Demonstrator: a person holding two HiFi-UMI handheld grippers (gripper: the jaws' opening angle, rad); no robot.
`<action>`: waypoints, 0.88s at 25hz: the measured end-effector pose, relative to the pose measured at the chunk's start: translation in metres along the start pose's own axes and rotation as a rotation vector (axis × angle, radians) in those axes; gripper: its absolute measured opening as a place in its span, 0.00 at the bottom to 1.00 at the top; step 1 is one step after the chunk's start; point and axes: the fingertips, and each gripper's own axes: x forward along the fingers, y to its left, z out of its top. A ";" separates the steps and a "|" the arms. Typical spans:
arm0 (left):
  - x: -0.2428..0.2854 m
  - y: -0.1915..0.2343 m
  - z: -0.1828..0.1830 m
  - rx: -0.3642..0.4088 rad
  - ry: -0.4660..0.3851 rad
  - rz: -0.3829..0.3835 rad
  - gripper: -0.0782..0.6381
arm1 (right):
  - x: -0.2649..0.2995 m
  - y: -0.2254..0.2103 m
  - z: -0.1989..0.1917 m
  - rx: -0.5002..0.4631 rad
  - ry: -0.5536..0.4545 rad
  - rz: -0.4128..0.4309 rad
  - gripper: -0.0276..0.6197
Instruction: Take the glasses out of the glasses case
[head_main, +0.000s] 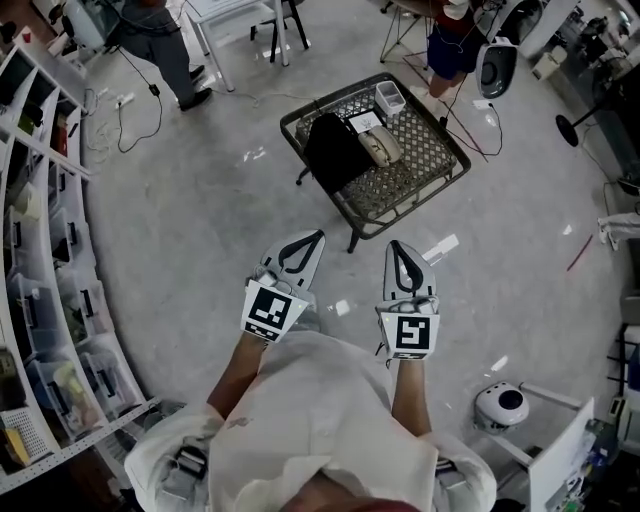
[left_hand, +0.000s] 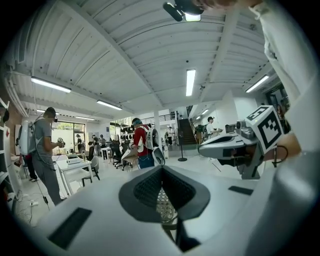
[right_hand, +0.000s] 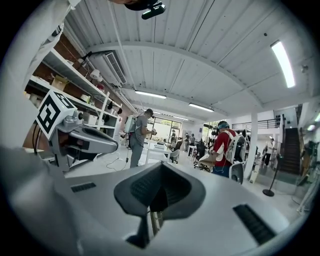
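Observation:
A beige glasses case (head_main: 380, 147) lies shut on a small wire-mesh table (head_main: 400, 215), beside a black folded item (head_main: 335, 150). Both grippers are held over the floor, short of the table's near edge and pointing toward it. My left gripper (head_main: 312, 238) is shut with nothing in it, and so is my right gripper (head_main: 397, 246). In the left gripper view the jaws of the left gripper (left_hand: 162, 167) meet, and the mesh table (left_hand: 164, 202) shows through the gap below them. The right gripper (right_hand: 160, 165) looks the same in its own view. No glasses are visible.
A white box (head_main: 390, 97) and a card sit on the table's far side. Shelving with bins (head_main: 40, 300) runs along the left. A white round device (head_main: 500, 405) stands on the floor at right. A person (head_main: 160, 40) stands at the back left, with cables on the floor.

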 end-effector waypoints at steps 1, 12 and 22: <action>0.003 0.006 0.000 0.001 0.000 -0.006 0.13 | 0.006 0.000 0.001 -0.003 0.001 -0.005 0.05; 0.034 0.065 -0.006 0.032 0.004 -0.067 0.13 | 0.066 0.004 0.001 -0.096 0.048 -0.076 0.05; 0.068 0.087 -0.017 -0.001 0.022 -0.076 0.13 | 0.102 -0.002 -0.011 -0.068 0.085 -0.044 0.05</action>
